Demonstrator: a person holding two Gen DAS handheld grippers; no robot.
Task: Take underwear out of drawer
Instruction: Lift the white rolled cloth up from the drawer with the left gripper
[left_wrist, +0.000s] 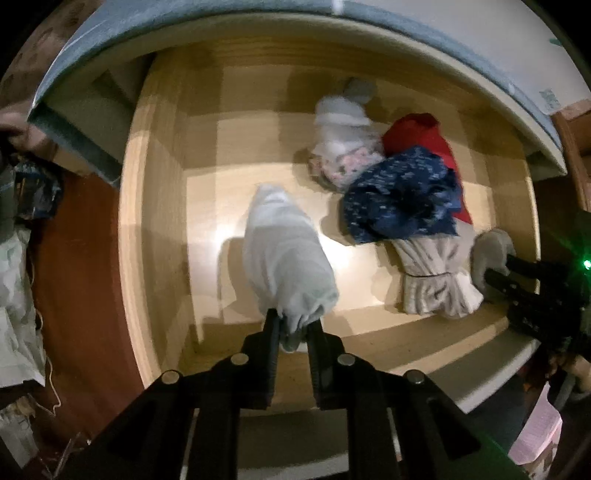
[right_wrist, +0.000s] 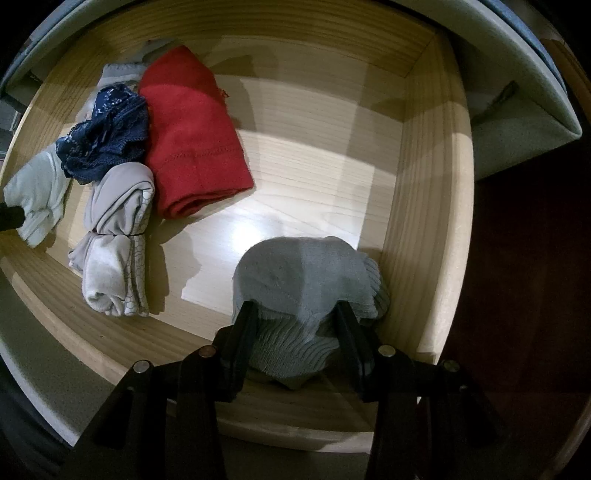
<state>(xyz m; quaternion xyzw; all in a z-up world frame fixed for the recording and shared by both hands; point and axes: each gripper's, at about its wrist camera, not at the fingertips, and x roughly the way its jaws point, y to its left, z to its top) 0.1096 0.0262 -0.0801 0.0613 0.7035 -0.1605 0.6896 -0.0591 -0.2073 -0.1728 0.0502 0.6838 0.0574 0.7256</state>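
Note:
An open wooden drawer (left_wrist: 162, 229) holds rolled underwear. My left gripper (left_wrist: 293, 326) is shut on a pale grey-white rolled piece (left_wrist: 284, 251) and holds it over the drawer's left part; that piece shows at the left edge of the right wrist view (right_wrist: 37, 192). My right gripper (right_wrist: 295, 314) is shut on a grey ribbed bundle (right_wrist: 306, 280) at the drawer's front right corner; it shows in the left wrist view (left_wrist: 491, 254). In the drawer lie a red piece (right_wrist: 192, 129), a navy lace piece (right_wrist: 103, 129) and a beige rolled piece (right_wrist: 114, 236).
A white and a floral bundle (left_wrist: 343, 147) lie at the back of the drawer. The drawer's right wall (right_wrist: 432, 203) is close to my right gripper. A dresser top edge (left_wrist: 110, 40) overhangs the back. Bags and clutter (left_wrist: 18, 258) lie left of the drawer on red-brown wood.

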